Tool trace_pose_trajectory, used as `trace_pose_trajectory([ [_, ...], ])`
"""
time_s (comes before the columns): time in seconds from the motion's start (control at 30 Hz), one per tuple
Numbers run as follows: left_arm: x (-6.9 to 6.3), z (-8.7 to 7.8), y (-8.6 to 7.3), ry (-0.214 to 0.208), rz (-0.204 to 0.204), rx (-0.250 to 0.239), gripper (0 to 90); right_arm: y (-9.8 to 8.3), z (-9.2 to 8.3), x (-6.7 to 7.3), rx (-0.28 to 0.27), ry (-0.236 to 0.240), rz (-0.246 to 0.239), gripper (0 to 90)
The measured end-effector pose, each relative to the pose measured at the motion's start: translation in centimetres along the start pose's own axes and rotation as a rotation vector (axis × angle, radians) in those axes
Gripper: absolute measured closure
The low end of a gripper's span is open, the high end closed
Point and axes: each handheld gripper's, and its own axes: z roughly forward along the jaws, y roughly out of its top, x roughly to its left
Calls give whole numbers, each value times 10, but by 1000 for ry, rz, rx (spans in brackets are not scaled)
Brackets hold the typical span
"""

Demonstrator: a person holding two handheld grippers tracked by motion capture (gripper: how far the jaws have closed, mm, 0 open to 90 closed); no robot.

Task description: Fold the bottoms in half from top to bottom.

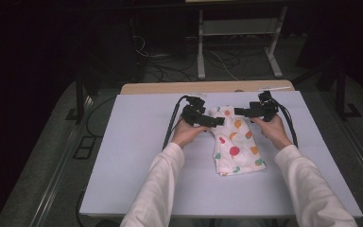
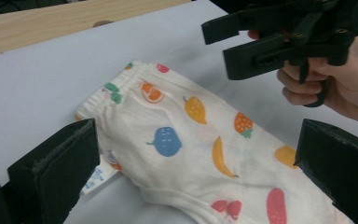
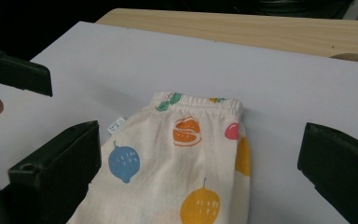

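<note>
The folded fruit-print garment (image 1: 235, 142) lies flat on the tabletop (image 1: 137, 156). The left gripper (image 1: 211, 121) and right gripper (image 1: 244, 112) flank its far waistband end, jaws open and holding nothing, probably poised to pinch that end for another fold.

One overhead, two close gripper-mounted views

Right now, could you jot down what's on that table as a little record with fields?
Garment: folded white fruit-print pants, lying flat
Waistband: at the far end
Label: sticks out at one side
Surface: pale table, wooden strip behind
Left gripper: open, at the garment's far left edge
Right gripper: open, at its far right
Grip: neither holds the cloth
</note>
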Motion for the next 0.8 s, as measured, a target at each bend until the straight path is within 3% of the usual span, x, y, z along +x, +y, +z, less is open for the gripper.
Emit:
trace_pose_trajectory([
  [0.5,21,4,15,12,-19,-17,0,5,1,-9,-8,1,31,0],
  [0.8,43,12,9,32,-70,-5,0,13,2,-9,20,4,20,0],
])
